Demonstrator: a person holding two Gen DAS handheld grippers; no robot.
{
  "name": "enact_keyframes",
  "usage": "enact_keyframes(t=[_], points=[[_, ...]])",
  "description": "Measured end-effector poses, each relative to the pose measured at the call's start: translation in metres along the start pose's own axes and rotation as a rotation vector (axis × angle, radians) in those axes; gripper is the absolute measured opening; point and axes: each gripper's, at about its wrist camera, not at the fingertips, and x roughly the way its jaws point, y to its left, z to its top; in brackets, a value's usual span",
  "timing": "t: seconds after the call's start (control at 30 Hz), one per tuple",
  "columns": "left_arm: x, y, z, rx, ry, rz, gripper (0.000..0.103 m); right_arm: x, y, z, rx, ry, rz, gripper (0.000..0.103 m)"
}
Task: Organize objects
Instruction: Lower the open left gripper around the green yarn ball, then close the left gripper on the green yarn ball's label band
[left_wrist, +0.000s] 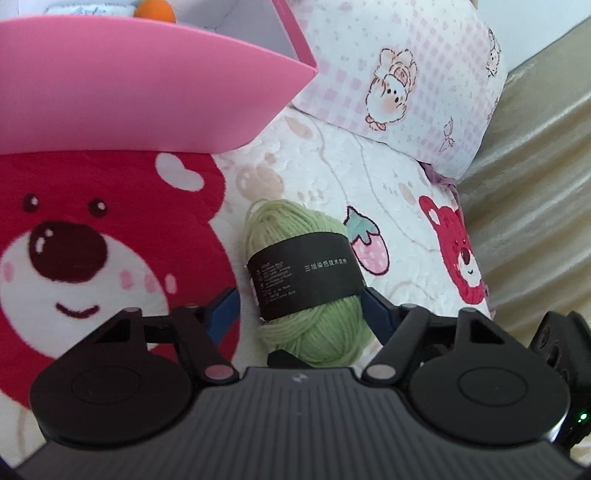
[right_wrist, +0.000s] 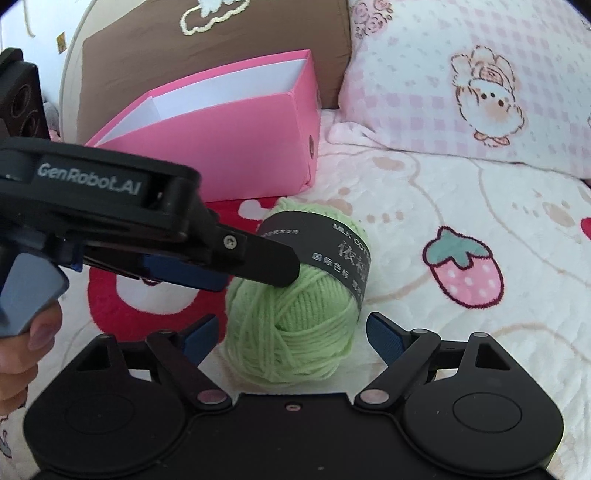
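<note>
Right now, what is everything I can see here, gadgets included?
Yarn ball: one, light green with a black paper band, on the blanket between both grippers.
Box: one, pink, open top, white inside, behind the yarn.
Orange ball: one, in the box, partly hidden.
Blanket: one, white with red bears and strawberries.
Pillow: one, pink check, right of the box.
Cushion: one, brown, behind the box.
Left gripper: black, blue pads around the yarn.
Right gripper: black, open around the yarn.
Hand: one, holding the left gripper.
</note>
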Motion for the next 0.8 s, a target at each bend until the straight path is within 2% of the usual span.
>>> enact_keyframes(t=[0.13, 0.33, 0.53, 0.67, 0.8], points=[[0.006, 0.002, -0.003, -0.014, 0.007, -0.001, 0.069, 0.007, -0.005, 0.001, 0.046, 0.018, 0.015, 0.08], [0.01, 0.013, -0.012, -0.058, 0.001, -0.018, 0.069, 0.012, -0.004, -0.004, 0.062, 0.02, 0.003, 0.075], [0.016, 0.02, -0.02, -0.103, -0.029, -0.06, 0.058, 0.011, -0.004, -0.008, 0.07, 0.001, -0.005, 0.069], [0.014, 0.013, -0.022, -0.072, -0.049, -0.062, 0.052, 0.007, -0.004, -0.01, 0.066, -0.013, 0.001, 0.065], [0.01, 0.009, -0.025, -0.063, -0.064, -0.065, 0.051, 0.003, 0.0, -0.011, 0.059, -0.021, -0.003, 0.064]])
